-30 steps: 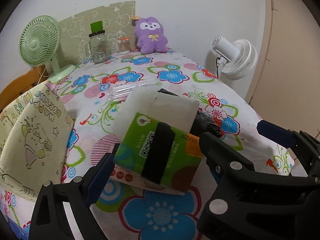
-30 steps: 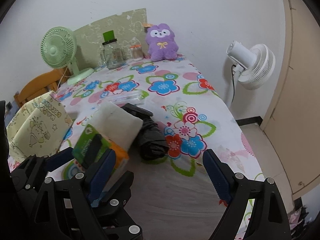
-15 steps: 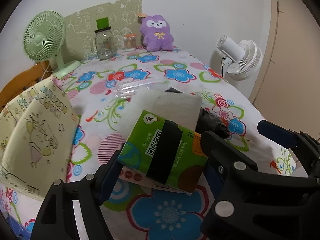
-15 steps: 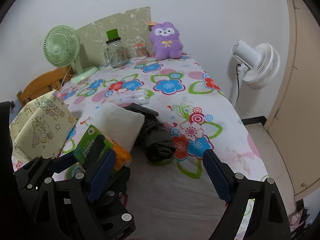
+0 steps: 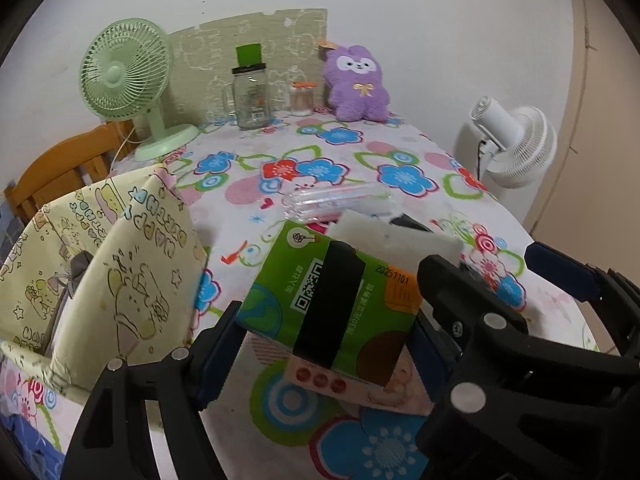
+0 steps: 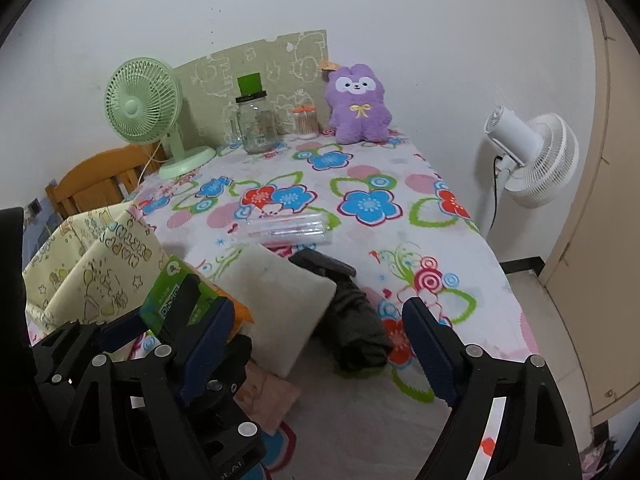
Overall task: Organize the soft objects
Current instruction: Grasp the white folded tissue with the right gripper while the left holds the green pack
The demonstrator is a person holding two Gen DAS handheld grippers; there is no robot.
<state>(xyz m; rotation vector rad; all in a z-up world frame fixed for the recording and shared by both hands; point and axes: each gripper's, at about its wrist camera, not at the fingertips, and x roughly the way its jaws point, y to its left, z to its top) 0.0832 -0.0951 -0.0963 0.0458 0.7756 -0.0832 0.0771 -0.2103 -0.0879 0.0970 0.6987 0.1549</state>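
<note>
My left gripper (image 5: pixel 320 340) is shut on a green tissue pack (image 5: pixel 332 304) and holds it above the flowered table (image 5: pixel 320 168); the pack also shows in the right wrist view (image 6: pixel 180 300). A pink pack (image 5: pixel 384 392) lies under it. A white foam pad (image 6: pixel 280 304) and a dark rolled cloth (image 6: pixel 356 328) lie just behind. A yellow fabric bin (image 5: pixel 100 280) stands open at the left. My right gripper (image 6: pixel 312 356) is open and empty, beside the left gripper.
A purple plush (image 5: pixel 358 80), a glass jar (image 5: pixel 250 96), a small jar (image 5: pixel 301 98) and a green fan (image 5: pixel 124 76) stand at the far edge. A clear plastic case (image 5: pixel 332 200) lies mid-table. A white fan (image 5: pixel 516 144) stands off the right edge.
My left gripper has lifted the green tissue pack and shifted it toward the yellow bin. The right gripper has stayed open and pulled back slightly.
</note>
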